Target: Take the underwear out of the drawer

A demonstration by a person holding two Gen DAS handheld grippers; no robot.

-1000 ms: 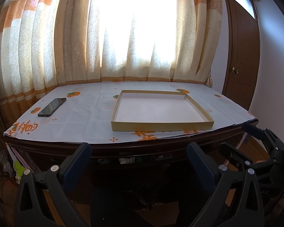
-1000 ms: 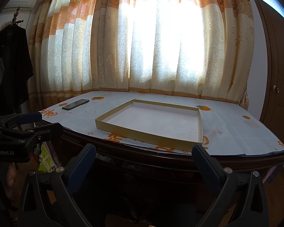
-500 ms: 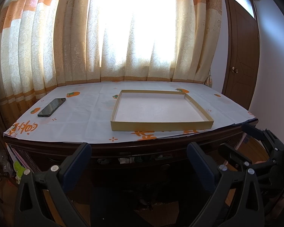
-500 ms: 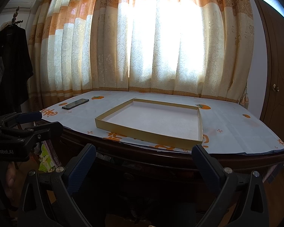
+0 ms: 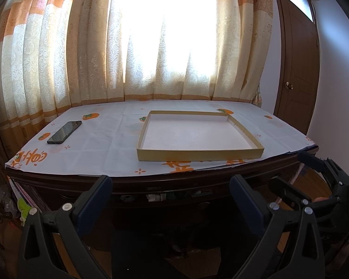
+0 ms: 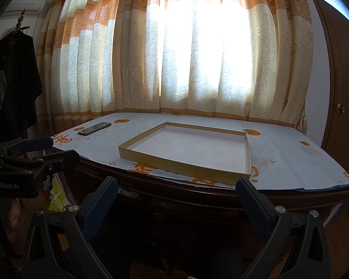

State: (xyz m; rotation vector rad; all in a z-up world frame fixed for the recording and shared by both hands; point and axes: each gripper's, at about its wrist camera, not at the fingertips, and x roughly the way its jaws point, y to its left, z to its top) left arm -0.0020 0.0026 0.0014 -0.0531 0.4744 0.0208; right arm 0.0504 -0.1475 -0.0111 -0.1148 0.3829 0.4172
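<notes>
The left gripper and right gripper both hang with jaws spread wide, holding nothing, in front of the dark table; its drawer stands slightly ajar, bunched cloth showing inside, whether underwear I cannot tell; a shallow tray and phone lie on top.

The left gripper is level, its jaws spread wide with nothing between them, low before the desk's front edge. The right gripper is beside it, jaws likewise wide apart and bare, facing the same edge
</notes>
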